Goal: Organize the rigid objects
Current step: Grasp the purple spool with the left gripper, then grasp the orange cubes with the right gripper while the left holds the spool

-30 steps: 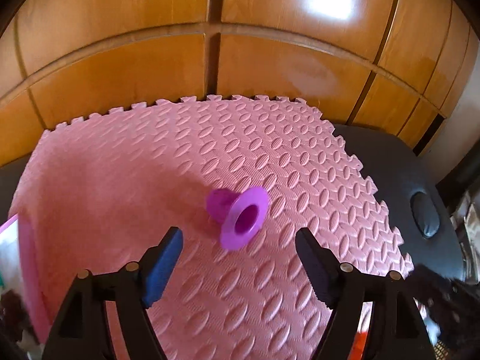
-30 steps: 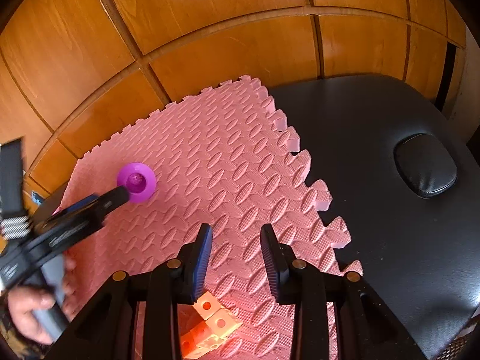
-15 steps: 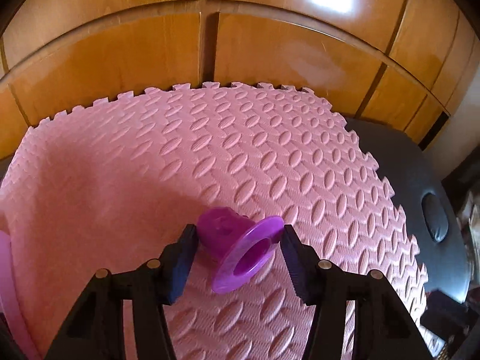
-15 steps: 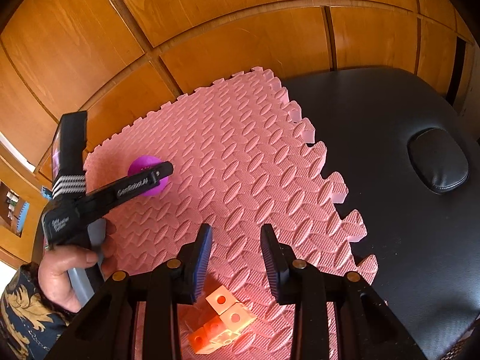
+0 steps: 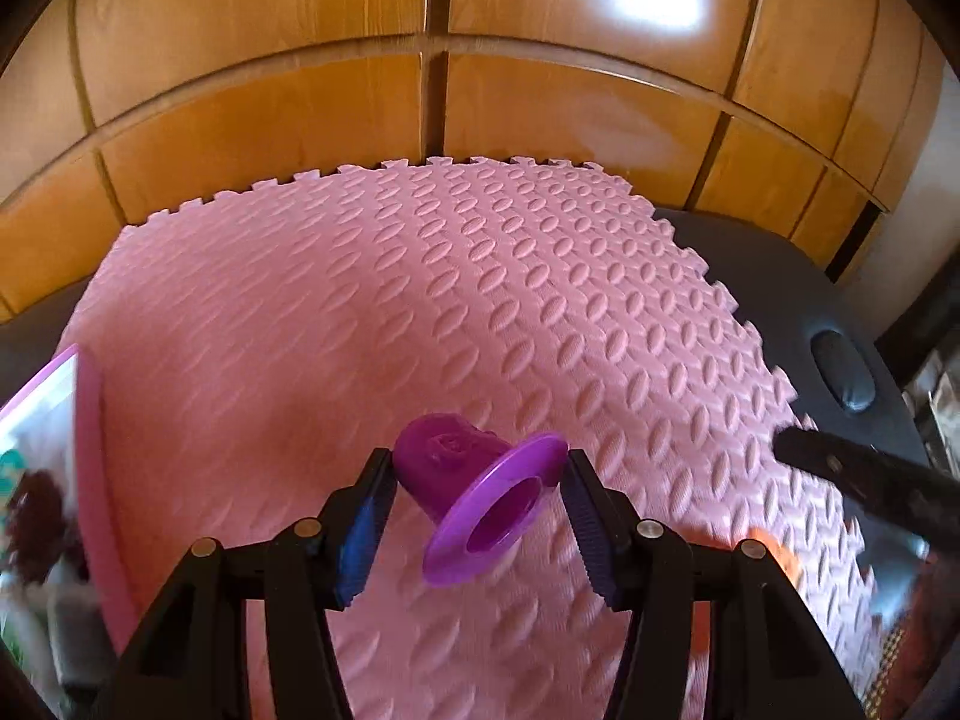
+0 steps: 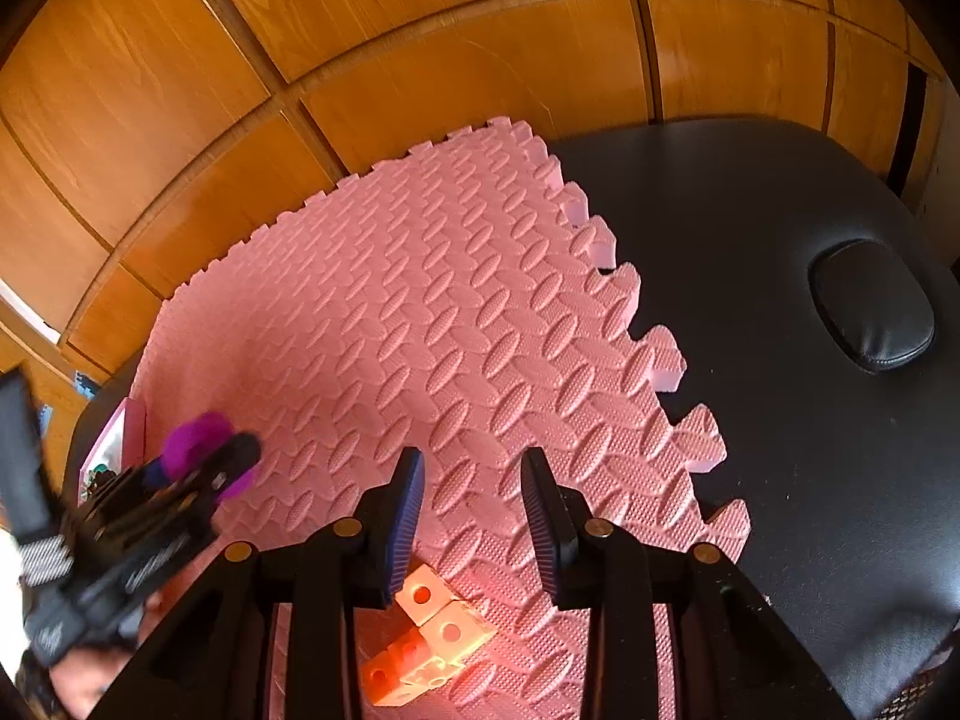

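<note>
Now: left gripper (image 5: 477,483) pinches purple cup (image 5: 480,492) tilted, lifted over pink mat (image 5: 480,300). Flange grip thin; cd slip. Right gripper (image 6: 474,516) part open, empty; orange blocks (image 6: 423,639) at 6 o'clock.

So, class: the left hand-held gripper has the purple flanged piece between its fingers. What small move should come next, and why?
Probably carry it left toward the pink box. The left hand-held gripper is shut on the purple flanged piece, which appears lifted off the pink foam mat, and the box sits at the mat's left edge.
</note>
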{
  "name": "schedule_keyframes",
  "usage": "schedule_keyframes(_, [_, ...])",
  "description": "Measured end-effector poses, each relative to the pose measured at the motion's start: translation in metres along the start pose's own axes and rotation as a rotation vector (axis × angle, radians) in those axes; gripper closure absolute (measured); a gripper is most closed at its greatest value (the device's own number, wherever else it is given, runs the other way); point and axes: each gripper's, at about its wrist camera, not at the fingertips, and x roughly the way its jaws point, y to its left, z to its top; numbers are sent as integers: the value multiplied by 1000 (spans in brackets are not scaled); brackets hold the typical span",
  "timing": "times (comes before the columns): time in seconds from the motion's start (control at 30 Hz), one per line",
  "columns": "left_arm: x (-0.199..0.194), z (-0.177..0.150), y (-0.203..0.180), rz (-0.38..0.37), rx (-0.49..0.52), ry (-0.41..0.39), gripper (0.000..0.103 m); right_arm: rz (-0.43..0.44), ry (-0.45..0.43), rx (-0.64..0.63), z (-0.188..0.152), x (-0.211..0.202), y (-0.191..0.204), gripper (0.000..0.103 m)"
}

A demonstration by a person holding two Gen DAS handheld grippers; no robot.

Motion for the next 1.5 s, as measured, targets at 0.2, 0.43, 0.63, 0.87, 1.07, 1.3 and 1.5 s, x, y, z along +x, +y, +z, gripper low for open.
schedule_keyframes(0.2, [-35,-30,-2,-8,22,-24,46,16,64,-2,-4,12,-1,70])
schedule_keyframes(0.43, [-64,-56,-3,-24,44,-46,46,6,105,-26,-11,18,3,70])
schedule_keyframes(0.63, [-80,-70,-3,-39,44,-57,46,1,110,-47,-14,19,4,62])
schedule_keyframes(0.87, [-97,-77,-2,-44,54,-82,46,33,118,-63,-17,19,9,54])
schedule_keyframes(1.07, [-106,-79,3,-67,45,-92,46,91,166,-68,-25,16,10,54])
schedule_keyframes(1.3, [-113,-81,8,-86,25,-103,46,96,239,-277,-46,14,43,29])
schedule_keyframes(1.5, [-117,-84,15,-87,9,-106,46,2,240,-462,-68,15,70,26])
